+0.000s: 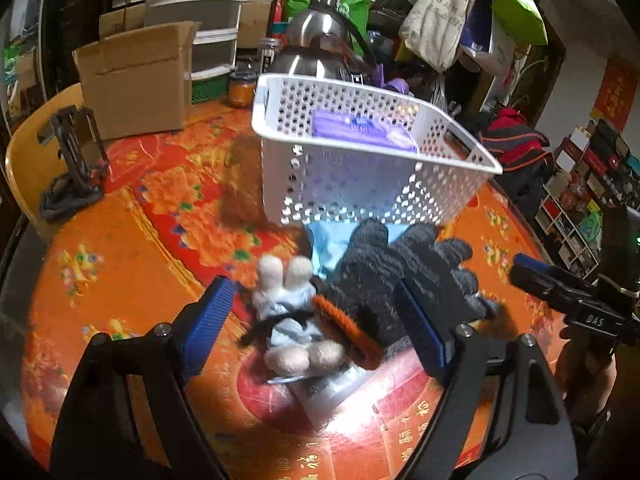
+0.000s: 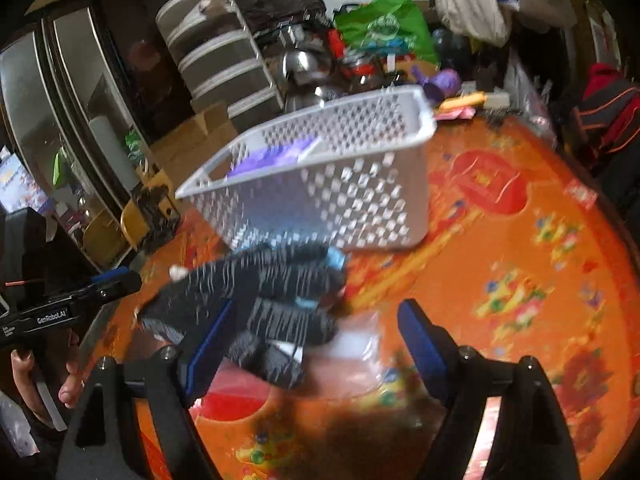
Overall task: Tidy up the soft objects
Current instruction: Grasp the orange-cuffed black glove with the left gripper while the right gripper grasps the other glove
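Observation:
A white perforated basket (image 1: 360, 168) stands on the orange table, with a purple pack (image 1: 360, 128) inside. In front of it lie a small plush toy in light blue (image 1: 290, 312), a dark knit glove with an orange cuff (image 1: 392, 276), and a light blue cloth (image 1: 332, 240) under them. My left gripper (image 1: 316, 324) is open, its blue pads either side of the toy and the glove's cuff. My right gripper (image 2: 316, 340) is open; the glove (image 2: 272, 300) lies by its left pad. The basket (image 2: 320, 184) shows behind, blurred. The right gripper also shows in the left wrist view (image 1: 560, 284).
A cardboard box (image 1: 136, 80), a steel kettle (image 1: 320, 44), a jar (image 1: 242, 88) and stacked drawers (image 1: 200, 12) crowd the table's far side. A black stand (image 1: 76, 152) sits at the left edge. Hanging bags (image 1: 440, 12) are behind. A clear plastic bag (image 1: 332, 388) lies under the toy.

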`<move>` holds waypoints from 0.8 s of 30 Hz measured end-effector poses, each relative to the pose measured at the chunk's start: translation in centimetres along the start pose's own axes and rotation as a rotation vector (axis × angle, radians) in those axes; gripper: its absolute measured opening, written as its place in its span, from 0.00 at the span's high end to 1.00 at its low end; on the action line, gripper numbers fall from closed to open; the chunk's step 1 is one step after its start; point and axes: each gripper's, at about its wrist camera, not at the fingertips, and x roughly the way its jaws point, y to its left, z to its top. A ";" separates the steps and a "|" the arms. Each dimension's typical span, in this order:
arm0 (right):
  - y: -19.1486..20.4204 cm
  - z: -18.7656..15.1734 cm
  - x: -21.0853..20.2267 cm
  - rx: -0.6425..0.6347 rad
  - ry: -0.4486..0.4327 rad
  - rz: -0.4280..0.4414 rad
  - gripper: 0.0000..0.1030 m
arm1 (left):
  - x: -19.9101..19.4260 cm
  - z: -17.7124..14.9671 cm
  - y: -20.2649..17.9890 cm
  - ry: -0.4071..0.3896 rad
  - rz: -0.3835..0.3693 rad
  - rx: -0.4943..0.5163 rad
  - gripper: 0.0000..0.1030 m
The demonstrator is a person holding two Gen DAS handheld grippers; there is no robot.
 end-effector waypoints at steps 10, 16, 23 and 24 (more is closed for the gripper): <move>-1.8 1.1 5.2 0.102 0.075 0.044 0.27 | 4.1 -1.1 -0.1 0.057 -0.064 -0.023 0.21; -1.6 1.9 6.6 0.111 0.083 0.074 0.44 | 5.2 -1.0 0.1 0.070 -0.082 -0.024 0.21; -0.5 2.0 6.8 0.067 0.078 0.094 0.80 | 5.3 -1.0 -0.4 0.067 -0.107 -0.012 0.28; -0.2 1.9 6.5 0.055 0.069 0.085 0.82 | 5.3 -1.0 -0.6 0.066 -0.107 -0.004 0.29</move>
